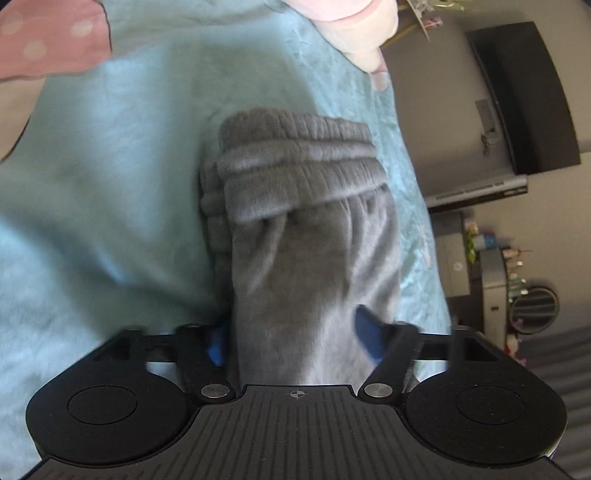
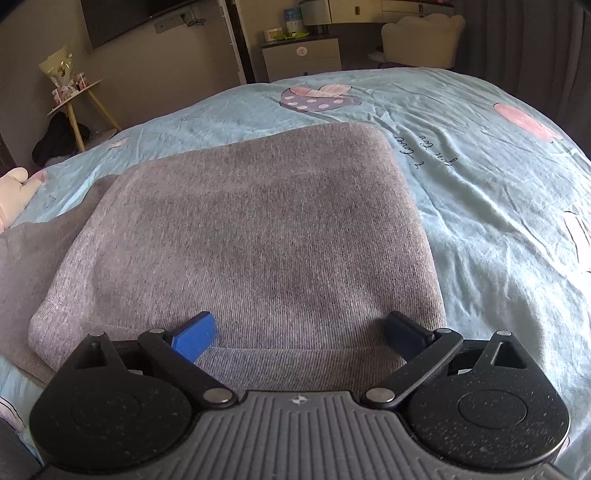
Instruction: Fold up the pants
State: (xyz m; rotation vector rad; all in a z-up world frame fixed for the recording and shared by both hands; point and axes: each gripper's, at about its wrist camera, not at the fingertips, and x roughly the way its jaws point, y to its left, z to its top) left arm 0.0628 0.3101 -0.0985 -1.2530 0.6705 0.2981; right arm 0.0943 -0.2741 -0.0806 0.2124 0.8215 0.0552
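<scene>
Pants [image 2: 251, 236]: grey, folded, lying on the blue bedsheet [image 2: 498, 206].
Left gripper [image 1: 295, 338]: fingers spread, pants fabric bunched between them; grip undetermined.
Right gripper [image 2: 301, 334]: jaws wide, straddling the near folded edge.

A home bedroom; a bed [image 2: 480, 177] with patterned blue sheet, wall television [image 2: 122, 18], bedside drawers [image 2: 301, 59].

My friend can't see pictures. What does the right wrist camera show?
Folded grey pants lie flat on a light blue bedsheet, filling most of the right wrist view. The right gripper sits at their near edge, its blue fingers spread wide apart over the cloth.
</scene>
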